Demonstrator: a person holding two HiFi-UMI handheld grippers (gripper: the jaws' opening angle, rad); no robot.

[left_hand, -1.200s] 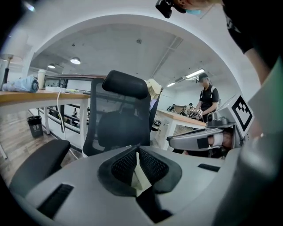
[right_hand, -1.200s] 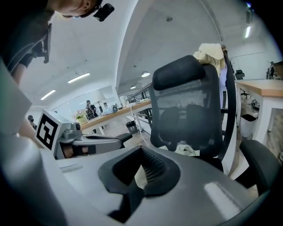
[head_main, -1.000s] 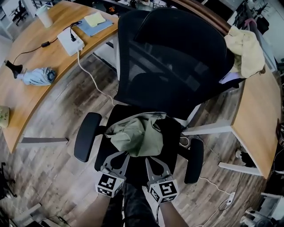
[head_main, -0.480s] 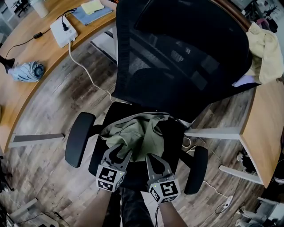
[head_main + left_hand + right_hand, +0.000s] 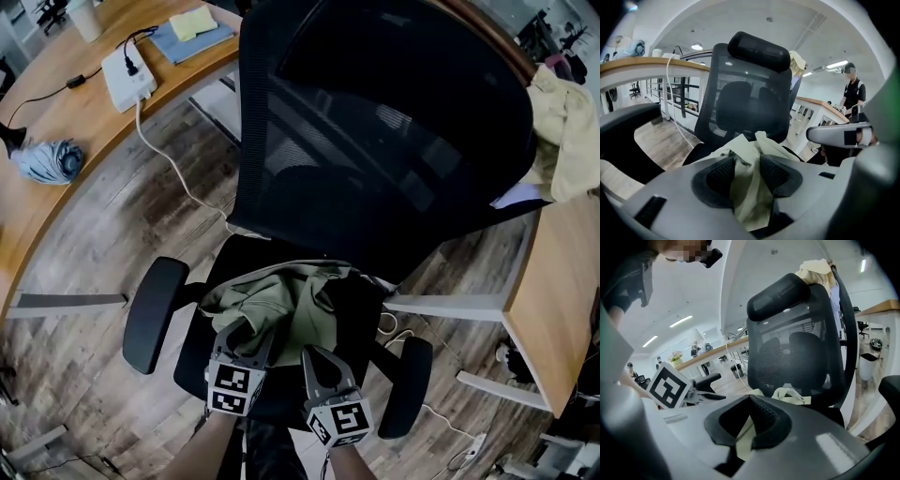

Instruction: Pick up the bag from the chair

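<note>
Bag: olive-green cloth bag (image 5: pixel 286 305), crumpled on the seat of the black mesh office chair (image 5: pixel 375 141). It lies toward the seat's front, btwn the two armrests.
Your L gripper: the L gripper (image 5: pixel 249 336) is at the bag's near-left edge, angled down. Its jaws have just been opening and now stand spread wide. The L gripper view shows a fold of the bag rising btwn the pads (image 5: pixel 723 172), filling the gap. The pads don't look to be pressing it.
Your R gripper: the R gripper (image 5: pixel 313 356) is just beside the L one, at the bag's near-right part. Its fingers are pressed together w/ the tips meeting. Bag cloth shows past the tips and thru the gap behind them. Nothing looks pinched.
Chair: tall mesh backrest w/ headrest (image 5: pixel 759 50) on top. One armrest (image 5: pixel 155 314) is at picture left, the other at picture right.
Desk: curved wooden desk (image 5: pixel 56 122) at upper left. On it are a folded pale-blue umbrella (image 5: pixel 47 161), a white power strip (image 5: pixel 127 77) w/ a cable hanging to the floor, and a blue notebook (image 5: pixel 202 39) under a yellow pad.
Upper right: pale-yellow cloth (image 5: pixel 562 122) bunched beside the backrest's edge.
Background: a person in a dark shirt (image 5: pixel 853 91) stands by a far counter in the L gripper view.
Floor: wood planks (image 5: pixel 84 375).
</note>
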